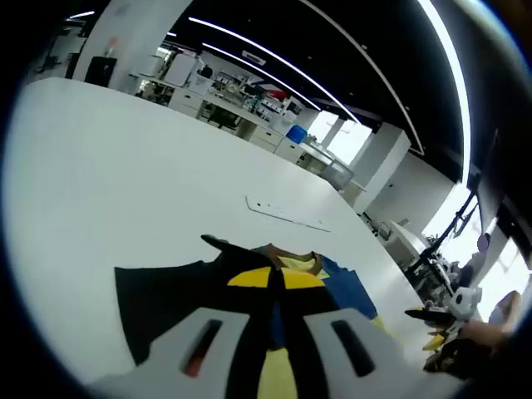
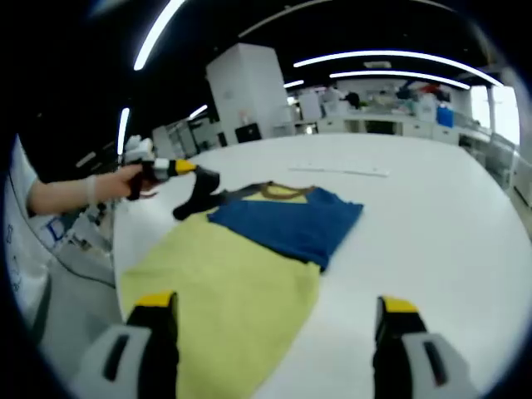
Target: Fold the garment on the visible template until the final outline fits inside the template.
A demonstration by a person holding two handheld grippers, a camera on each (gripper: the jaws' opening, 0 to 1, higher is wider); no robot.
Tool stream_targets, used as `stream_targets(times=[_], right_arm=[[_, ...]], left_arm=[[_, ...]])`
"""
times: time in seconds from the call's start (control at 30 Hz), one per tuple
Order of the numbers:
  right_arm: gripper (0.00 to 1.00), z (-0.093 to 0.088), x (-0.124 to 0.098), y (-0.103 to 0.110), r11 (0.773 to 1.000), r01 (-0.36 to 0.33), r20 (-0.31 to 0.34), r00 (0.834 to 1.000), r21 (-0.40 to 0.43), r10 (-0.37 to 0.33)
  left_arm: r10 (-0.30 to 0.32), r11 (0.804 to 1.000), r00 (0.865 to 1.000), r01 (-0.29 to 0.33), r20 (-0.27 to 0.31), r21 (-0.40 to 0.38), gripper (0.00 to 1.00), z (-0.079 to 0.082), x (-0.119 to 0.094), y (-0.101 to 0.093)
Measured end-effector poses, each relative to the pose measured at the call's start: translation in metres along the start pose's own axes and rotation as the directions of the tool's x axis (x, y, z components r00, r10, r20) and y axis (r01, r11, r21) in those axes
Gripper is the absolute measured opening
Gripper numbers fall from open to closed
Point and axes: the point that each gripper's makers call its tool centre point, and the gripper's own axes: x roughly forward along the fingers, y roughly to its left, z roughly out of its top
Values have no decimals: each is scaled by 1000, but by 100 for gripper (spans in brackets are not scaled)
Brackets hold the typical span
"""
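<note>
Table [image 2: 432, 224]: wide white top, carrying everything in both views; a lab room with benches and ceiling light strips lies beyond it.
Garment [image 2: 224, 291]: lies flat on the table, in yellow, blue and black panels. In the right gripper view the yellow panel runs from centre toward 7 o'clock, and the blue panel [image 2: 287, 220] lies folded across its far end, with a brown neckline at about 12 o'clock of the cloth. In the left gripper view the garment [image 1: 166, 291] sits at 6 o'clock, black part toward 9 o'clock, blue toward 3 o'clock.
Template: cannot tell its outline in either view.
Strip [image 1: 287, 214]: thin pale strip lying on the table beyond the garment, well apart from it.
Left gripper [image 2: 202, 188]: at 10 o'clock in the right gripper view, held by a hand [image 2: 133, 183]; its dark tips pinch the black sleeve [image 2: 189, 204], which hangs lifted off the table. Its pale jaws rise over the cloth in its own view.
Right gripper [image 2: 274, 320]: jaws spread wide with nothing between them, hovering over the yellow panel's near edge.
</note>
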Motion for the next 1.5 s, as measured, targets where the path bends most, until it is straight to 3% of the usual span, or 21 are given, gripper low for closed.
stream_targets(times=[0.27, 0.77, 1.03, 1.2, 1.33, 1.5], right_arm=[[99, -5, -3, -3, 1000, 10, 2, 1000, 24, -10], [99, -17, -12, -7, 997, 28, 7, 1000, 69, -29], [99, -24, -18, -12, 995, 43, 1, 999, 94, -43], [99, -29, -17, -10, 993, 46, -3, 999, 106, -46], [99, -33, -18, -9, 992, 47, -3, 999, 117, -47], [99, -38, -18, -9, 991, 47, -9, 999, 126, -46]], left_arm=[[-78, 997, 997, 78, -15, -12, 0, -8, 34, -39], [-207, 978, 977, 205, -57, -47, 0, -49, 92, -118], [-281, 960, 952, 277, -118, -50, 0, -78, 113, -159], [-328, 944, 925, 330, -193, -25, 0, -107, 120, -186], [-345, 937, 905, 350, -249, -25, 0, -131, 122, -198], [-336, 939, 892, 344, -302, -27, 0, -157, 128, -200]])
